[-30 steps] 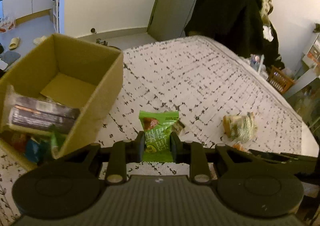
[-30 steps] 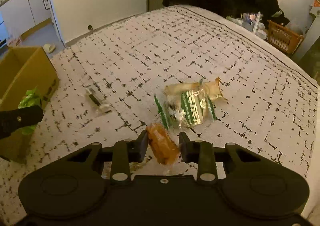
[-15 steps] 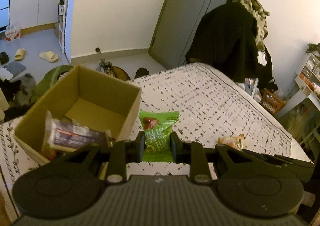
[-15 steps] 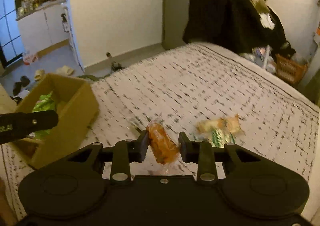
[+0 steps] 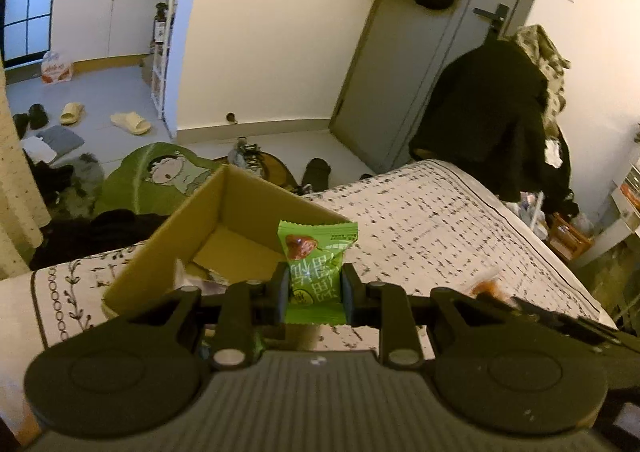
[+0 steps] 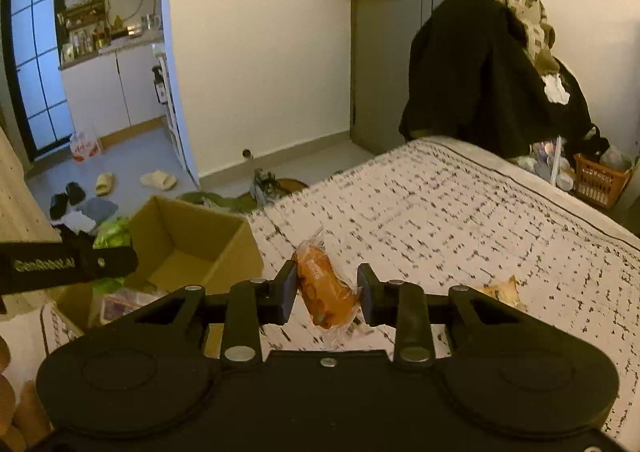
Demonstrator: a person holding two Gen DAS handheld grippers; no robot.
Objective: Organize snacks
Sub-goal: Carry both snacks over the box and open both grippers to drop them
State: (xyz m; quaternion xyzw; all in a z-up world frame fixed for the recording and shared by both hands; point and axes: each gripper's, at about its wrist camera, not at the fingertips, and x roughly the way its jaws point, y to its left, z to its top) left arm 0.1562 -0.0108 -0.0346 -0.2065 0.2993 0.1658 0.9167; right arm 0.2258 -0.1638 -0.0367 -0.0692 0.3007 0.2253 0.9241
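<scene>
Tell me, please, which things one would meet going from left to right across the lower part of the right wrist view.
Black left gripper finger → open brown cardboard box → orange snack in clear wrap, clamped in the right gripper → yellow wrapped snack lying on the white patterned bedspread → orange slatted basket.

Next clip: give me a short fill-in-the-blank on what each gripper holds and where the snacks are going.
The left gripper is shut on a ____ snack packet.
The right gripper is shut on an ____ wrapped snack.
The open container at the bed's edge is a ____ box.
One loose snack lies on the ____.

Missing words: green; orange; cardboard; bed
</scene>
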